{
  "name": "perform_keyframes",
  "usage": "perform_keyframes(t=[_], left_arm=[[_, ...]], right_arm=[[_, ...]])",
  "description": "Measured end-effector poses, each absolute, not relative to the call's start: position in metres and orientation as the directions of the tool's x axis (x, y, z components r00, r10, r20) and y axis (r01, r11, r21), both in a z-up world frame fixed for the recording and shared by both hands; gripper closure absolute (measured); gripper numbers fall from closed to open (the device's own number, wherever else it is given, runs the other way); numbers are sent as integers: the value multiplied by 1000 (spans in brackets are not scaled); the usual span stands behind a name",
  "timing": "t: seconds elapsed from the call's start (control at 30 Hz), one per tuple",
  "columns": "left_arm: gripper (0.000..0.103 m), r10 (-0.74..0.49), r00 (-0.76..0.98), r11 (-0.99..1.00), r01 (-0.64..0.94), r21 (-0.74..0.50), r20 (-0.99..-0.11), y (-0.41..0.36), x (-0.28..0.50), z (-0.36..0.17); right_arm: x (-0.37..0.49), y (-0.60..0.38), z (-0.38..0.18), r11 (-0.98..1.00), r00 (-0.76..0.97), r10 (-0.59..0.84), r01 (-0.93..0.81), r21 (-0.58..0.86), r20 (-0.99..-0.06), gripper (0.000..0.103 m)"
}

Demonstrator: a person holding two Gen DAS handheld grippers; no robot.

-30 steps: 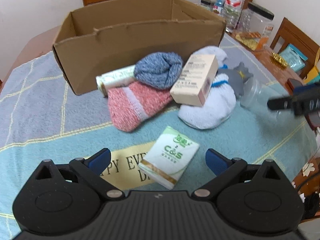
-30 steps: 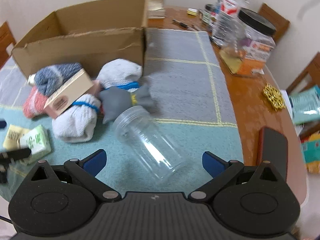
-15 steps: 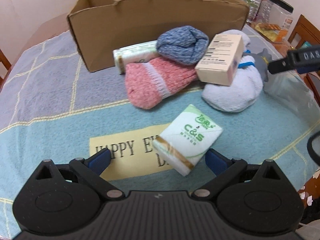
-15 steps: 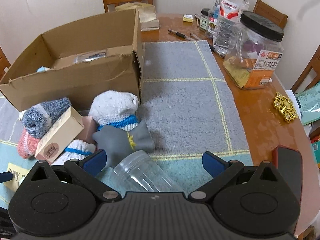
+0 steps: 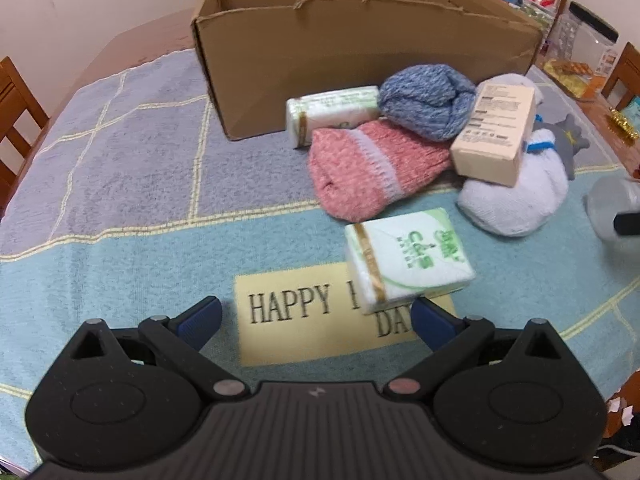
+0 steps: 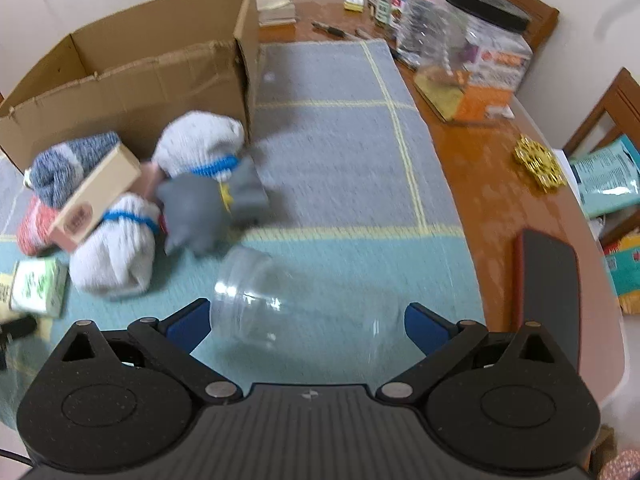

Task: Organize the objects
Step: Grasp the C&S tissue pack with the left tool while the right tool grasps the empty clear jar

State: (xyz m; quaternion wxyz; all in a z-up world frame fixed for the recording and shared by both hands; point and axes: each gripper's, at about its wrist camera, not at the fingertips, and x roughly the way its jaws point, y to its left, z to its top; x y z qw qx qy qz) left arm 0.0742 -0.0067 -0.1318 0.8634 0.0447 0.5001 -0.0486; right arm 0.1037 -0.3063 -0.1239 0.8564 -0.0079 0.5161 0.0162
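Both grippers have advanced: your left gripper [image 5: 316,314], fingers wide, now reaches the tissue pack [image 5: 408,260]; your right gripper [image 6: 306,322], wide, straddles the fallen clear jar [image 6: 296,314]. Close next.

Open cardboard box [image 5: 360,60] sits at the far side of the mat, top edges torn. Piled against its near wall: tissue pack [image 5: 332,114] on its side, blue sock roll [image 5: 428,100] on a pink sock [image 5: 368,172], tan carton [image 5: 496,132] tilted on white sock bundle [image 5: 516,200], grey toy [image 6: 200,208] right of that. Second tissue pack [image 5: 408,260] lies nearer. Clear jar [image 6: 296,320] on its side, near right, mouth towards the toy.
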Motion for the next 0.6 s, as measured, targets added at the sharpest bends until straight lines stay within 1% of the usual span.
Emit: perform_keyframes(t=[0.17, 0.27, 0.6], left_arm=[[2, -111, 502, 984, 177, -24, -858, -25, 73, -127], [2, -125, 511, 985, 166, -45, -850, -33, 79, -131], [5, -60, 541, 998, 23, -56, -839, -43, 85, -138]], right_arm=[[100, -313, -130, 999, 453, 40, -15, 37, -891, 0], [101, -312, -131, 999, 461, 41, -23, 35, -886, 0], [111, -310, -136, 998, 468, 40, -60, 14, -883, 0]])
